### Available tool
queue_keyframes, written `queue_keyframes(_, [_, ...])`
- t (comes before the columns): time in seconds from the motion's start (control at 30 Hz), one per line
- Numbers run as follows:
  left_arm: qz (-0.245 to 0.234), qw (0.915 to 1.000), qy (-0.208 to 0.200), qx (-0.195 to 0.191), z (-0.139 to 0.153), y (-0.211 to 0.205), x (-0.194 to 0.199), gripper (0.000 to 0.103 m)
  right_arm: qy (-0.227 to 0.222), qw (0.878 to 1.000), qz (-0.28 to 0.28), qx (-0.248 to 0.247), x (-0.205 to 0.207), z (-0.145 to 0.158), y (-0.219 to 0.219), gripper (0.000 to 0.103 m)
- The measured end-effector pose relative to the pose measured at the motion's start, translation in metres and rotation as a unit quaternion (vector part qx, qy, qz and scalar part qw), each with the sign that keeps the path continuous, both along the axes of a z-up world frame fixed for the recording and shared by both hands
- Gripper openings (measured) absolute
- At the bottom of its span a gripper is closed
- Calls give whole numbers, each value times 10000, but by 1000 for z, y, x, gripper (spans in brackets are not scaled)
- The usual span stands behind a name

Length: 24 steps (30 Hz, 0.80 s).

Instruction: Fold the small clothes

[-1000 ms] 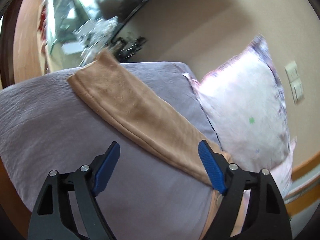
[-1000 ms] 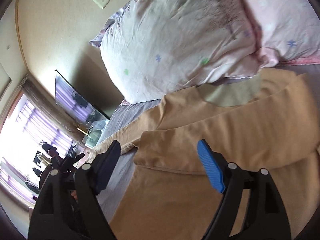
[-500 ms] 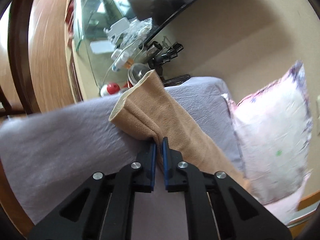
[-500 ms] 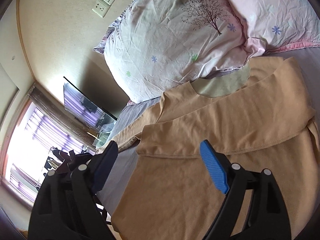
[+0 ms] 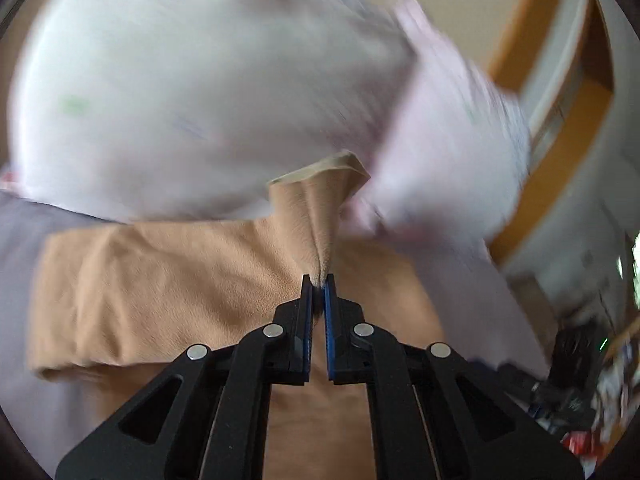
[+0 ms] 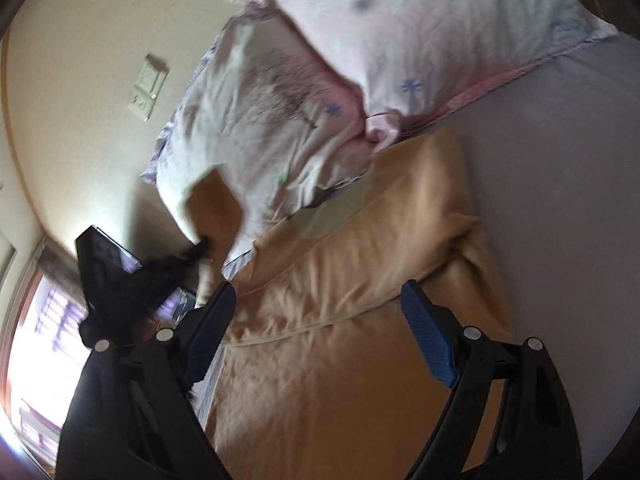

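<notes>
A tan long-sleeved top (image 6: pixel 344 320) lies on the grey-lilac bed sheet (image 6: pixel 560 160), its collar toward the pillows. One sleeve is folded across the body. My left gripper (image 5: pixel 318 280) is shut on the other tan sleeve (image 5: pixel 324 208) and holds it lifted above the top's body (image 5: pixel 160 280). The lifted sleeve (image 6: pixel 216 208) and the left gripper (image 6: pixel 200 248) also show, blurred, in the right wrist view. My right gripper (image 6: pixel 320 312) is open and empty, hovering over the middle of the top.
Two pillows, one white (image 6: pixel 260 120) and one pink (image 6: pixel 420 20), lie against the wall just behind the top. A wall socket (image 6: pixel 146 88) is above them. A wooden frame (image 5: pixel 560 120) stands at the right in the left wrist view.
My left gripper closed on the sleeve near its cuff, lifted it and swung it from the bed's edge over toward the top's body. The right gripper stayed open, shifting slightly.
</notes>
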State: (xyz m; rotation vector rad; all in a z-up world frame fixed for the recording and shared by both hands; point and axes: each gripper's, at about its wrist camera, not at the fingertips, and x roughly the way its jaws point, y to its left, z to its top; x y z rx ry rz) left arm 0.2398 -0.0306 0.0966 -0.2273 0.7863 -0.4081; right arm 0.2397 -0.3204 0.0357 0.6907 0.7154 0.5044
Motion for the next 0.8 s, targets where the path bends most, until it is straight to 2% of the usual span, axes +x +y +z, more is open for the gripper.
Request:
queue_keyframes(0.07, [-689, 9940, 506, 684, -41, -65, 5, 5, 100, 9998, -132, 89, 3, -3, -12, 84])
queue_keyframes(0.13, [-915, 9879, 708, 1037, -62, -87, -3, 5, 163, 9996, -166, 132, 6, -5, -20, 84])
queue_keyframes(0.17, [-952, 9871, 669, 1100, -64, -86, -11, 5, 178, 9996, -169, 109, 8, -4, -23, 84])
queue_keyframes(0.2, [-1012, 9877, 625, 1017, -61, -82, -15, 7, 189, 9997, -150, 25, 11, -3, -24, 84])
queue_keyframes(0.27, [-1004, 9907, 572, 714, -48, -60, -24, 12, 216, 9997, -62, -63, 18, -1, -20, 76])
queue_keyframes(0.3, [-969, 9926, 492, 549, -38, -42, -36, 34, 247, 9997, 12, -55, 23, -1, -17, 71])
queue_keyframes(0.33, [-899, 9938, 394, 514, -31, -31, -45, 68, 294, 9995, 95, -59, 29, -1, -12, 69])
queue_keyframes(0.37, [-747, 9957, 214, 501, -21, -14, -54, 80, 362, 9991, 183, -100, 36, -1, -7, 69])
queue_keyframes(0.4, [-643, 9965, 90, 535, -15, -7, -63, 84, 458, 9983, 303, -207, 45, -3, 2, 68])
queue_keyframes(0.47, [-475, 9963, 50, 721, -15, 20, -83, 84, 683, 9955, 334, -572, 63, -8, 17, 67])
queue_keyframes(0.6, [-156, 9953, 248, 925, -30, 55, -111, 84, 1122, 9872, 333, -1080, 88, -27, 36, 58])
queue_keyframes(0.67, [-72, 9946, 457, 933, -43, 70, -123, 83, 1313, 9825, 304, -1283, 95, -39, 41, 47])
queue_keyframes(0.7, [-38, 9944, 522, 917, -46, 76, -126, 83, 1265, 9824, 260, -1352, 94, -40, 42, 34])
queue_keyframes(0.73, [20, 9943, 599, 878, -52, 82, -130, 83, 1219, 9816, 300, -1439, 92, -41, 44, 7])
queue_keyframes(0.8, [78, 9944, 693, 792, -60, 89, -136, 83, 1254, 9814, 492, -1366, 91, -44, 48, 3])
